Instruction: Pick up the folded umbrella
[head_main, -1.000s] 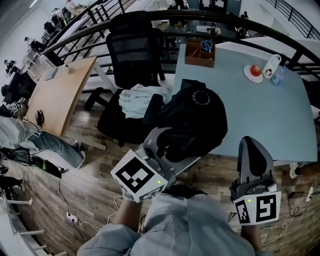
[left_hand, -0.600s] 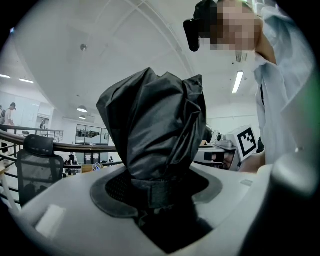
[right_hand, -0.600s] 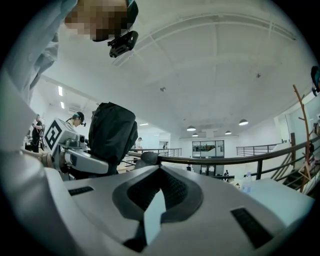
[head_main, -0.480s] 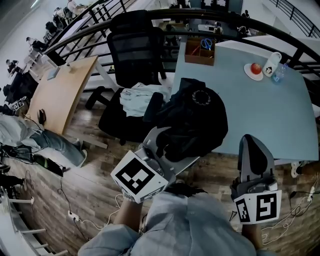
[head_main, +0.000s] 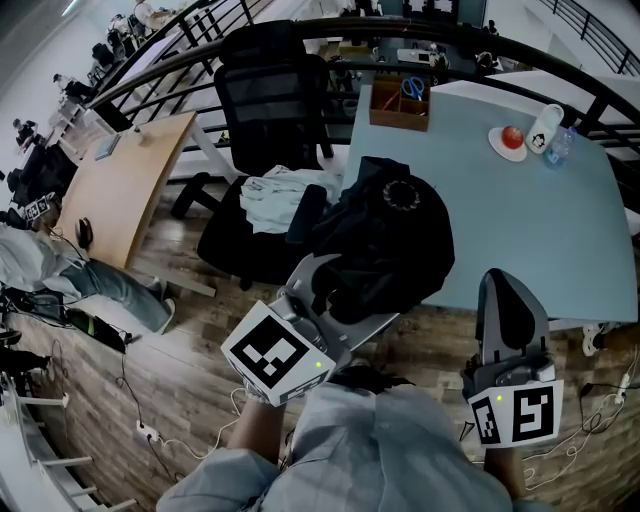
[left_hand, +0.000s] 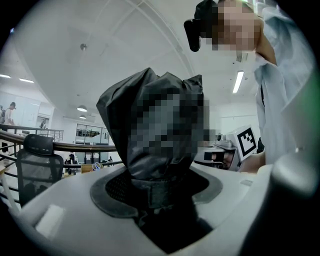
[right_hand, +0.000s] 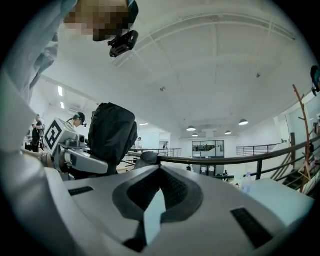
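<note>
Lifting is in hand: your left gripper (head_main: 325, 285) pinches the folded umbrella (head_main: 390, 240), your right gripper (head_main: 508, 310) is closed and empty. Next, hold it steady.

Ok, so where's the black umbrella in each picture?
Head view: the folded umbrella is in the middle, held in the left gripper.
Left gripper view: dead centre, between the jaws.
Right gripper view: left of middle.
Shared landmark: the black railing.
</note>
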